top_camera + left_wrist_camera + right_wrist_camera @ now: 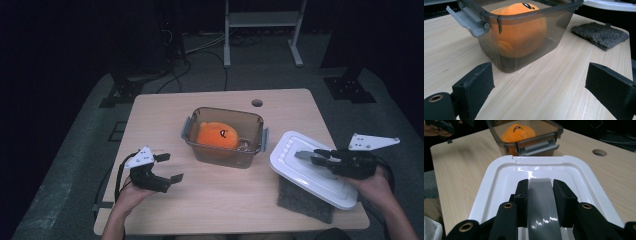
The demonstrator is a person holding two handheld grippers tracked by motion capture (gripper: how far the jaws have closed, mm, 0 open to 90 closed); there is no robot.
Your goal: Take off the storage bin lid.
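Note:
A smoky clear container point(222, 111) stands mid-table with an orange plush toy point(216, 135) inside; its top is uncovered. Its white lid point(300, 172) lies at the right, partly over a grey felt pad point(305, 204). My right gripper point(316, 156) is over the lid, shut on a grey tab point(540, 195) at the lid's middle point(499, 177). My left gripper point(172, 167) hovers open at the front left, apart from the container. In the left gripper view its jaws point(540, 82) stand wide with nothing between them, facing the container wall point(529, 13) and plush point(519, 32).
Grey latches hang at both short ends of the container point(539, 147). A round cable hole point(257, 103) sits near the table's far edge. The felt pad point(600, 33) lies close to the right front corner. Bare wood stretches between the left gripper and the container.

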